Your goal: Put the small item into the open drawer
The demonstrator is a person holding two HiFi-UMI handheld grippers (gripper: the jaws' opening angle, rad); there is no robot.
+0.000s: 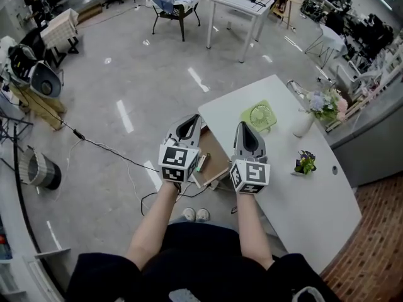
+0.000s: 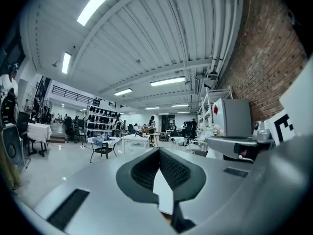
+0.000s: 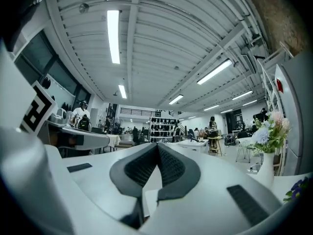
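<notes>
My left gripper point(image 1: 190, 123) is held over the floor just left of the white table point(image 1: 315, 200), its jaws shut with nothing between them point(image 2: 159, 150). My right gripper point(image 1: 244, 127) hovers over the table's near-left part, also shut and empty point(image 3: 157, 145). Both point up into the room, away from the table top. Between them, below the table's left edge, the open drawer point(image 1: 214, 153) shows a brown inside. A small green and white item point(image 1: 200, 163) lies at its near-left edge, partly hidden by the left gripper. A small potted purple flower point(image 1: 305, 162) stands on the table to the right.
A green desk fan point(image 1: 259, 116) and a white vase with flowers point(image 1: 303, 123) stand at the table's far end. Black cables point(image 1: 107, 148) run over the grey floor at the left. A round bin point(image 1: 39, 170) sits far left. The person's shoes point(image 1: 196, 214) show below the drawer.
</notes>
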